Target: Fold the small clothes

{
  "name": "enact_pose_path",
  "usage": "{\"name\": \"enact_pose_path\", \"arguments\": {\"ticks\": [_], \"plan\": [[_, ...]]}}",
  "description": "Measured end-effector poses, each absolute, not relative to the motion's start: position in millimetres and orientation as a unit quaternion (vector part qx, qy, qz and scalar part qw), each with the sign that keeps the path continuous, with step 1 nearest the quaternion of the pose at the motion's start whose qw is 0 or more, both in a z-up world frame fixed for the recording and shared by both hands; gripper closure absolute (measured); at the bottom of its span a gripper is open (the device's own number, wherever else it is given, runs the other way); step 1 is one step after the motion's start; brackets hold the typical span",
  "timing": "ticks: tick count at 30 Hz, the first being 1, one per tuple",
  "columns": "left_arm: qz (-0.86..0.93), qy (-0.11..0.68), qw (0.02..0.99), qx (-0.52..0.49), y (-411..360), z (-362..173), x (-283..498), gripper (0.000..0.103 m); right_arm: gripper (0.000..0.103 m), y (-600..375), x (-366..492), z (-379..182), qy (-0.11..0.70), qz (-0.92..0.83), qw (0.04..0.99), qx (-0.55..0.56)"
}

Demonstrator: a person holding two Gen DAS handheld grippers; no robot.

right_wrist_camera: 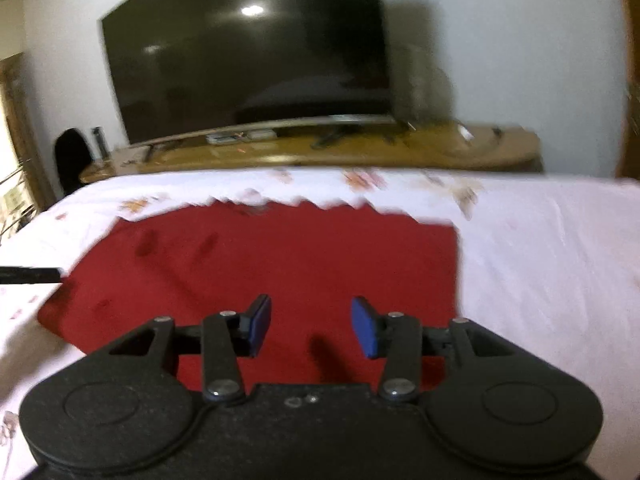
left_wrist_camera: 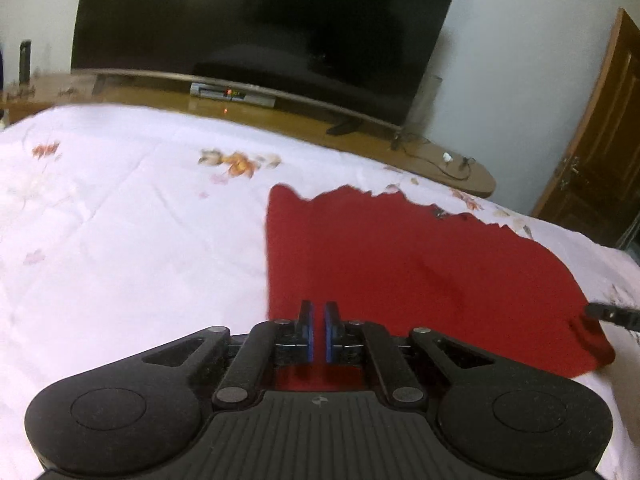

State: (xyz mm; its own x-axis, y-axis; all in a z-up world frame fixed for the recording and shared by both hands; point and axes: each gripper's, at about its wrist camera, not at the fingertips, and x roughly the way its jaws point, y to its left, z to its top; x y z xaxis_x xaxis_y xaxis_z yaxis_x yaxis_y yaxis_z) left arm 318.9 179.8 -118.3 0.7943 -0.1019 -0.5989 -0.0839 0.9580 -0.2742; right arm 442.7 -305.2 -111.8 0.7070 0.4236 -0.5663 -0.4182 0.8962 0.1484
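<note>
A red garment (left_wrist_camera: 400,264) lies spread flat on a bed covered with a white bedspread (left_wrist_camera: 120,240) printed with faded orange flowers. Its far edge, toward the foot of the bed, looks jagged and blurred.

In the left wrist view, the left gripper (left_wrist_camera: 319,330) hovers over the near left corner of the red cloth. Its two blue-padded fingers (left_wrist_camera: 307,330) stand almost together, with only a thin slit between them. Red fabric shows beneath them, but no cloth is visibly caught in the slit, so nothing appears to be held. At the far right edge of this view, a black tip of the other gripper reaches the cloth's right corner, where the fabric bunches slightly.

In the right wrist view, the right gripper (right_wrist_camera: 312,326) sits above the near edge of the red garment (right_wrist_camera: 280,264). Its blue fingers (right_wrist_camera: 365,326) are moderately apart, with nothing between them but the cloth lying below.

Beyond the bed, a large dark television (left_wrist_camera: 260,28) stands on a low wooden stand (left_wrist_camera: 440,160) against a pale wall. A brown door (left_wrist_camera: 600,140) stands at the right in the left wrist view.
</note>
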Motion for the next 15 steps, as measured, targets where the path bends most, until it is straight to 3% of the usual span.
{"name": "enact_pose_path", "arguments": {"ticks": [1, 2, 3, 7, 13, 14, 15], "plan": [[-0.005, 0.322, 0.936, -0.143, 181.1, -119.0, 317.8, 0.079, 0.059, -314.7, 445.1, -117.0, 0.319, 0.216, 0.922, 0.019], [-0.007, 0.319, 0.938, -0.138, 180.5, -118.7, 316.5, 0.057, 0.059, -322.2, 445.3, -121.1, 0.327, 0.208, 0.921, 0.033], [-0.008, 0.312, 0.941, -0.131, 178.6, -117.5, 315.7, 0.052, 0.059, -329.5, 446.0, -125.2, 0.335, 0.201, 0.919, 0.044], [-0.019, 0.321, 0.939, -0.125, 176.5, -119.1, 321.7, 0.053, 0.06, -340.2, 442.1, -132.9, 0.346, 0.195, 0.916, 0.051], [-0.044, 0.367, 0.917, -0.152, 181.2, -137.9, 338.6, 0.07, 0.06, -346.3, 443.7, -139.7, 0.353, 0.197, 0.913, 0.062], [-0.051, 0.365, 0.915, -0.165, 184.3, -140.6, 338.9, 0.093, 0.06, -346.6, 445.1, -141.9, 0.356, 0.198, 0.911, 0.062], [-0.068, 0.371, 0.907, -0.187, 188.2, -142.5, 339.7, 0.098, 0.06, -345.7, 446.1, -144.3, 0.358, 0.199, 0.911, 0.059]]}}
